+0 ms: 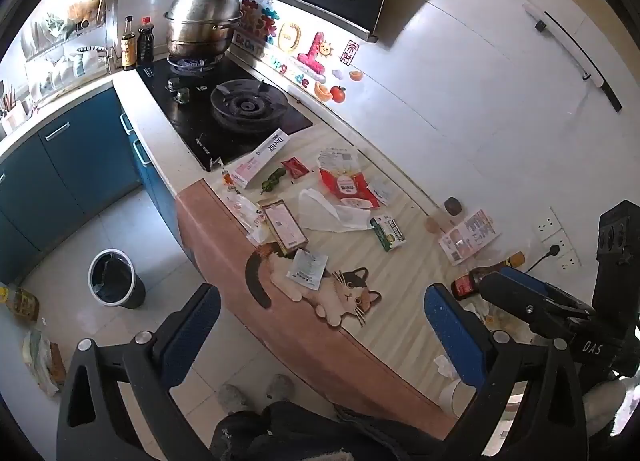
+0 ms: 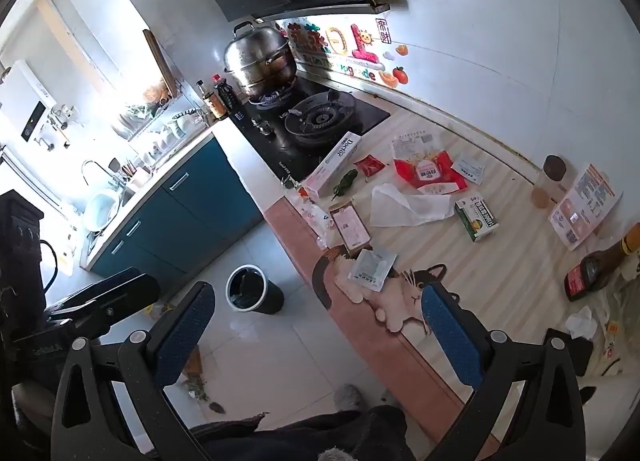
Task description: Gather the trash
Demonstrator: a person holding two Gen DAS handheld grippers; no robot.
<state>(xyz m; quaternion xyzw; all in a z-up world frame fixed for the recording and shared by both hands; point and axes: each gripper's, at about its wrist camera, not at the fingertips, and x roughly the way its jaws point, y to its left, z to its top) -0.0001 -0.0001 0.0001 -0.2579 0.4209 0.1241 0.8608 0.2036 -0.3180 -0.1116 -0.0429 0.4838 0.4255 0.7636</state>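
Blue-padded left gripper (image 1: 322,325) and right gripper (image 2: 316,325) are held wide open, empty. Wrappers, a red packet (image 1: 347,183) and a tissue (image 1: 332,213) are scattered on the counter (image 1: 400,281); a black bin (image 1: 116,279) is seen on the floor.

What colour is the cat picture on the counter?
The cat picture is white with orange and black patches, a calico. It shows best in the left wrist view.

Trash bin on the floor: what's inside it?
The bin holds a dark liner; its upper part looks bare. The bottom is hidden by the rim and shadow, so any trash down there can't be seen.
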